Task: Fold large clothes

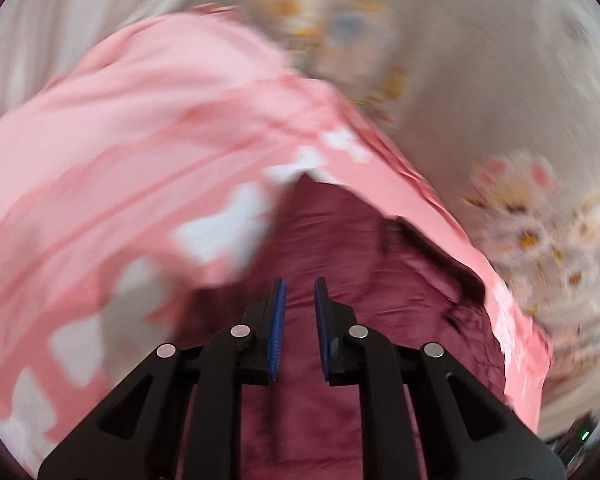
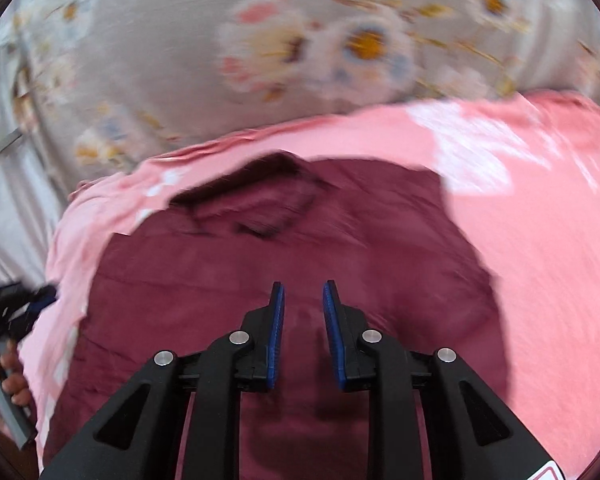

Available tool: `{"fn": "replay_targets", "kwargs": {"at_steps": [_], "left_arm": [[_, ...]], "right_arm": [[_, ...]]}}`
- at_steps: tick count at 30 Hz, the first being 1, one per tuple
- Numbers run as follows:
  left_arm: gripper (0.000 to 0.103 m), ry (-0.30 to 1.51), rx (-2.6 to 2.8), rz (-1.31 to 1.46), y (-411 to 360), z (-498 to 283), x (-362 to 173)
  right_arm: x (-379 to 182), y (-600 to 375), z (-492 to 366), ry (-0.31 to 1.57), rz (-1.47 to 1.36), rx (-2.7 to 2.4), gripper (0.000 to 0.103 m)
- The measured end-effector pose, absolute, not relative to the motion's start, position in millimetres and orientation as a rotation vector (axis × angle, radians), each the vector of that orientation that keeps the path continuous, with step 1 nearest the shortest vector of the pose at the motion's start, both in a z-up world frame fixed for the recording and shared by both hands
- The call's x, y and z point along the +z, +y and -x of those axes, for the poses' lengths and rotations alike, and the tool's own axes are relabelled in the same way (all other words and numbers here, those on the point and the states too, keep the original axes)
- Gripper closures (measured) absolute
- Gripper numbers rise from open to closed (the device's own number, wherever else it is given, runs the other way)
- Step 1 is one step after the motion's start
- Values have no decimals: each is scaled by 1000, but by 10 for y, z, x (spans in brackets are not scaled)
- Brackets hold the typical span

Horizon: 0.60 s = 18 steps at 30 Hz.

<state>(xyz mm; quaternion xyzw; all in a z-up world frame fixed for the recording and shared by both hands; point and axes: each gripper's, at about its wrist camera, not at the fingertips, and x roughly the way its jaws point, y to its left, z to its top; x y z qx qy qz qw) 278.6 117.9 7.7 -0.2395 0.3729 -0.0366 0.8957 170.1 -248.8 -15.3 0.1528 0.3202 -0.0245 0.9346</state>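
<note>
Right wrist: maroon shirt [image 2: 260, 280] overlaps pink cloth [image 2: 540, 260]; both grippers' jaws released, empty.

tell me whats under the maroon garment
The maroon garment lies on a pink cloth with white patches, which shows around its edges. Beyond that is a floral sheet. What lies directly beneath the maroon fabric's middle is covered.

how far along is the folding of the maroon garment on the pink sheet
Early, it seems. Done: the maroon garment lies spread on the pink sheet over the floral bedcover, collar at the far end. In hand: nothing; the left gripper and right gripper hover over it, fingers apart, empty. Left: no fold shows in view, so the folding looks yet to be done. Motion blur hides fine creases.
</note>
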Motion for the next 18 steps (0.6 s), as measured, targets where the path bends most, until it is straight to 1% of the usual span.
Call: {"fn": "replay_targets", "kwargs": {"at_steps": [2, 4, 6, 9, 11, 13, 17, 18], "left_arm": [[85, 797, -112, 431, 875, -3061, 83], [85, 855, -136, 389, 636, -3282, -39], [85, 912, -134, 352, 505, -3403, -200], [85, 991, -110, 308, 472, -3393, -457], [94, 1025, -111, 319, 546, -3328, -597], [101, 1028, -111, 288, 632, -3195, -675], [103, 1016, -124, 256, 751, -2996, -722], [103, 1016, -124, 257, 762, -2996, -714]], "right_arm": [[-96, -2341, -1938, 641, -286, -34, 82], [-126, -2232, -2176, 673, -285, -19, 82], [-227, -2127, -2342, 725, -276, 8, 82], [-507, -1840, -2454, 834, -196, 73, 85], [-727, -1590, -2333, 877, -135, 133, 85], [-797, -1453, -2175, 877, -101, 164, 85], [-819, -1407, -2048, 873, -95, 189, 86], [-800, -1448, -2058, 875, -107, 174, 92]]}}
